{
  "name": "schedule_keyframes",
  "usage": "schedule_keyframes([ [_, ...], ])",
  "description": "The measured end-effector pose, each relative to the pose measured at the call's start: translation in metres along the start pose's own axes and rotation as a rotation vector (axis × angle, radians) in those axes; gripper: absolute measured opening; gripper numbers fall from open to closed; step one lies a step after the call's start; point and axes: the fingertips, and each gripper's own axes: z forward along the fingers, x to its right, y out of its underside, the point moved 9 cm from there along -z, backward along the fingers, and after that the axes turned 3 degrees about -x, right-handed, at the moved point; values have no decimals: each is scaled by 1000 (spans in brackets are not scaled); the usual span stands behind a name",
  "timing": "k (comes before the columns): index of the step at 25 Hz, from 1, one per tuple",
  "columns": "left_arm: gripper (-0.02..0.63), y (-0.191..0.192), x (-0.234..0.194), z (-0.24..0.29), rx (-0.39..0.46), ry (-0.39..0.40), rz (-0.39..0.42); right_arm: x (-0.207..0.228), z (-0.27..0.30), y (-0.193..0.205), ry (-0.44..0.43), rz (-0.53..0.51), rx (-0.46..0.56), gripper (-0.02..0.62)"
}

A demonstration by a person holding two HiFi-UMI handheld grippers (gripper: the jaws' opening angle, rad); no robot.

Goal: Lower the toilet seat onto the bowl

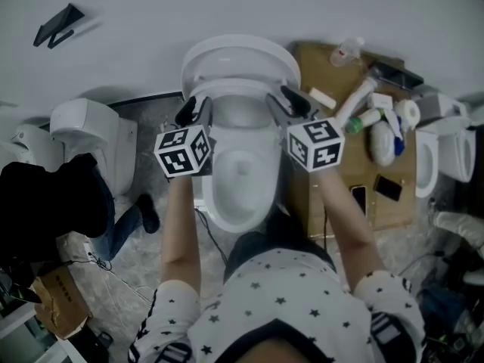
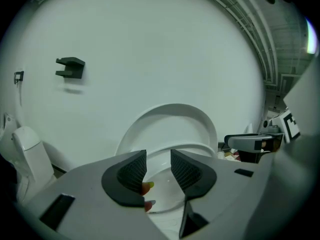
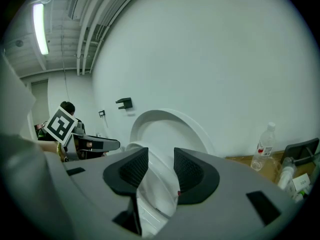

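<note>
A white toilet stands against the wall with its lid [image 1: 240, 57] raised. Its seat [image 1: 218, 203] lies as a ring around the bowl [image 1: 243, 169]. My left gripper [image 1: 195, 110] hovers at the seat's back left and my right gripper [image 1: 291, 101] at its back right, one on each side of the hinge. In the left gripper view the jaws [image 2: 158, 156] stand apart, with only the bowl [image 2: 165, 184] showing through the gap. In the right gripper view the jaws [image 3: 161, 154] also stand apart. The seat's white rim [image 3: 152, 189] runs between them, and the pads do not press on it.
A second toilet [image 1: 91, 138] stands at the left, beside a person in black [image 1: 45, 203]. At the right, a wooden board [image 1: 378, 203] carries bottles [image 1: 346, 51], tubes and a phone [image 1: 387, 187]; another toilet [image 1: 446, 153] stands beyond it. A black bracket [image 1: 59, 25] hangs on the wall.
</note>
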Motion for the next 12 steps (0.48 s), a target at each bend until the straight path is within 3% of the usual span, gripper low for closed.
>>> schedule_keyframes([
  [6, 185, -6, -6, 19, -4, 6, 13, 6, 12, -4, -15, -9, -7, 176],
  [12, 201, -11, -8, 31, -21, 33, 44, 8, 25, -4, -39, -8, -30, 199],
])
